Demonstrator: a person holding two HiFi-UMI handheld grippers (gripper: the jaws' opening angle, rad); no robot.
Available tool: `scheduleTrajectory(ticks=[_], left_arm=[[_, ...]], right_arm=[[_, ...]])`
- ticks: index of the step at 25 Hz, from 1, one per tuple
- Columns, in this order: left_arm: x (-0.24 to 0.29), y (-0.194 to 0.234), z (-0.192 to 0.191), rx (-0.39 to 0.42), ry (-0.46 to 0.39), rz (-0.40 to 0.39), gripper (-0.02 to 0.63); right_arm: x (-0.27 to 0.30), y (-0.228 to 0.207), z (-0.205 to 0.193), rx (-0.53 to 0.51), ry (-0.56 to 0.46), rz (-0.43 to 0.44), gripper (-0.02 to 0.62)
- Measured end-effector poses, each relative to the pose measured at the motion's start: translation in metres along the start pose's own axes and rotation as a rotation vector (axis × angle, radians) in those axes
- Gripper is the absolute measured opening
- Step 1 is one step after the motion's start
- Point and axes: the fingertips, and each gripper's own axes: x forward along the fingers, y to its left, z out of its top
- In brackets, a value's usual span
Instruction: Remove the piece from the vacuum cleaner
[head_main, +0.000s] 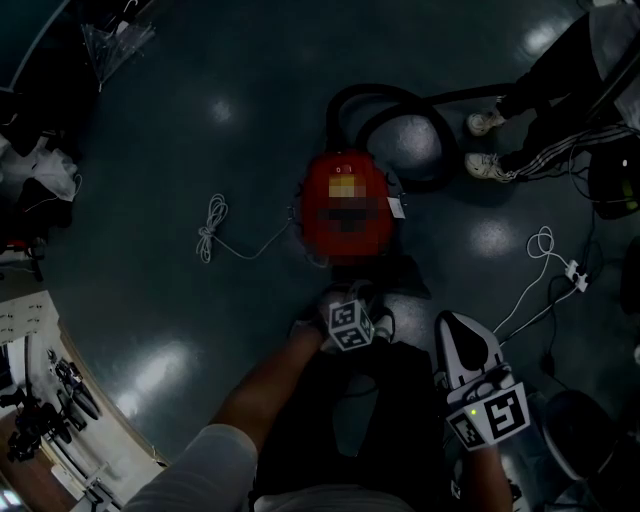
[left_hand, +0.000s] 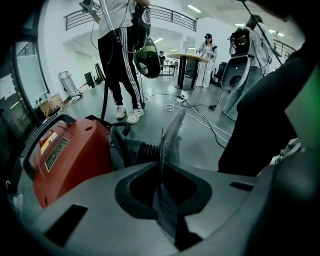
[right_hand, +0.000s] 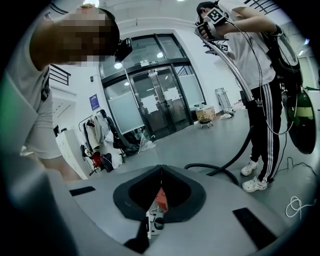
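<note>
readable text: none | labels on red vacuum cleaner: illegible | blue door-side sign: illegible

Head view steeply above the round red vacuum cleaner; left gripper view low, close beside it; all three views share the person in striped black trousers beyond it

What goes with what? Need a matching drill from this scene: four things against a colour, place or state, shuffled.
Things:
1. vacuum cleaner
2. hose
3. cord
4. mesh piece

Descriptions:
A. white, coiled on the floor, left of the vacuum cleaner in the head view
B. pinched between the jaws of the left gripper
C. red, on the floor ahead of the person
D. black, looped on the floor beyond the vacuum cleaner

Pairs: 1-C, 2-D, 3-A, 4-B
</note>
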Motion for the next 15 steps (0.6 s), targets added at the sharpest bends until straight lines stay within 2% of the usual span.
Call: scheduleTrajectory(ticks=[8, 15], left_arm=[[-0.002, -0.017, 0.000, -0.016, 0.010, -0.089, 0.032], [-0.005, -0.028, -0.004, -0.008, 0.032, -0.117, 0.031]], right_arm=[[-0.012, 0.001, -0.001, 0.023, 0.022, -0.008, 0.017], [-0.023, 0.010, -0.002, 0.031, 0.046, -0.001, 0.017]])
